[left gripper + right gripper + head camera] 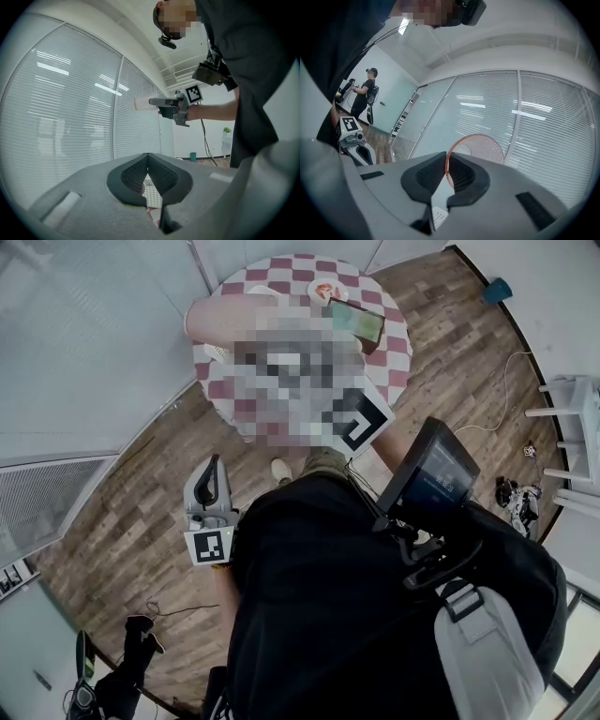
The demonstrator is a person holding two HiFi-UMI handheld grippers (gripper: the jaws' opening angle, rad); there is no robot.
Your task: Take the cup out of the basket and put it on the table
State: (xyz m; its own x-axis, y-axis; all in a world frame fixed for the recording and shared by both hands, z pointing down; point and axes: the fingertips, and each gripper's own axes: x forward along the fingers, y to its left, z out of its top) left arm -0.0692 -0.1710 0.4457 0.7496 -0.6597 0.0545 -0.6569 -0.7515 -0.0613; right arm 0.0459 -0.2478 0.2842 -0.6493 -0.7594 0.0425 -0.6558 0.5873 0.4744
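Observation:
My right gripper (pixel 446 165) is shut on the rim of a translucent pink cup (pixel 480 146) with a dotted pattern and holds it in the air in front of window blinds. In the left gripper view the same cup (pixel 140 103) sticks out sideways from the right gripper (pixel 157 101), which points level. In the head view only the right gripper's marker cube (pixel 361 418) shows, over the round checkered table (pixel 398 345); a mosaic patch hides its jaws and the cup. My left gripper (pixel 214 465) hangs beside my body over the wooden floor, jaws together and empty. No basket is visible.
A dark flat device (pixel 356 322) and a small red-and-white dish (pixel 326 289) lie on the table. A teal bin (pixel 497 289), a white shelf (pixel 572 423) and cables are on the floor to the right. Another person (pixel 365 93) stands far off.

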